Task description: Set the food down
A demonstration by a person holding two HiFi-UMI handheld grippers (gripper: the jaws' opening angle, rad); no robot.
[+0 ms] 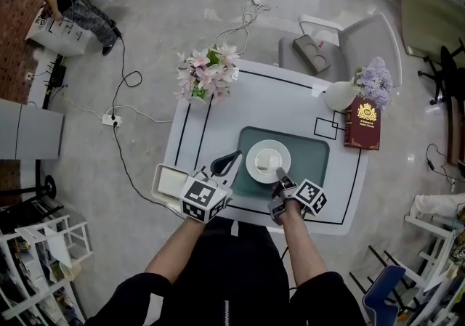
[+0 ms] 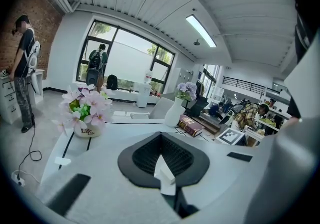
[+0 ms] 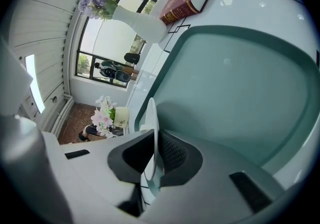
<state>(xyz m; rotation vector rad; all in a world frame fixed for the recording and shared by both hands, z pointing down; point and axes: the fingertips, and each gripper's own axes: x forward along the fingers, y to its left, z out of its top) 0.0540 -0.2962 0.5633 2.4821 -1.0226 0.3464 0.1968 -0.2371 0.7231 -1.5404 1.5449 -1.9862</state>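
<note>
**Plate of food over the placemat, right claw on its rim**

Food (image 1: 268, 162), a pale block, sits in the middle of a white plate (image 1: 254, 170) over the teal placemat (image 1: 312, 161) on the white table (image 1: 290, 96). Whether the plate rests on the mat or hangs just above it cannot be told. The right gripper (image 1: 280, 174) has its jaws nearly together, clamped on the plate's near rim. The right gripper view shows that rim (image 3: 151, 118) edge-on between the dark pads.

The left gripper (image 1: 229, 163) is at the mat's near left corner, beside a white box (image 1: 171, 181) at the table's edge. Its jaws are closed, pinching a small white scrap (image 2: 165, 174) that cannot be identified.

Pink flowers (image 1: 207, 70) stand at the far left corner. A red book (image 1: 362, 123) lies at the right, just beside a white vase (image 1: 341, 94).
</note>
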